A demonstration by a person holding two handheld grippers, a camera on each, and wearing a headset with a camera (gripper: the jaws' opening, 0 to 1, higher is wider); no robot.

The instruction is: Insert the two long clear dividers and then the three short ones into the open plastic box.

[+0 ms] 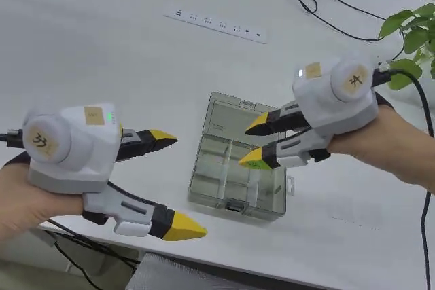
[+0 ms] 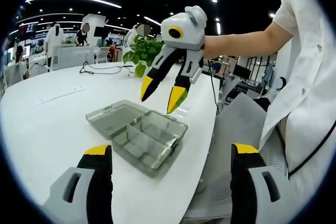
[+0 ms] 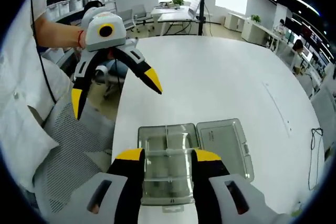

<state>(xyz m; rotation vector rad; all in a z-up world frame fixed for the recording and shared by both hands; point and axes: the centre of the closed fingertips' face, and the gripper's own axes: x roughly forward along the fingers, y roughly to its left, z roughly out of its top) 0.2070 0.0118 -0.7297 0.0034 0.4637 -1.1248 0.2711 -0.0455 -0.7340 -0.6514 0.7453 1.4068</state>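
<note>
Open plastic box (image 1: 219, 168) on white table (image 1: 102, 73), near its front edge; both grippers empty

The box's lid (image 1: 231, 115) lies folded back flat behind it, and clear dividers (image 1: 230, 161) stand inside, splitting it into compartments; their number cannot be told. The right gripper (image 1: 251, 143) hangs over the box's right part, jaws a little apart with nothing between them. The left gripper (image 1: 183, 185) is held to the left of the box, clear of it, jaws wide apart. A power strip (image 1: 216, 25) lies further back on the table

White table (image 1: 102, 52), power strip (image 1: 216, 25), looped black cable (image 1: 302, 1), leafy plant (image 1: 410, 32)
</note>
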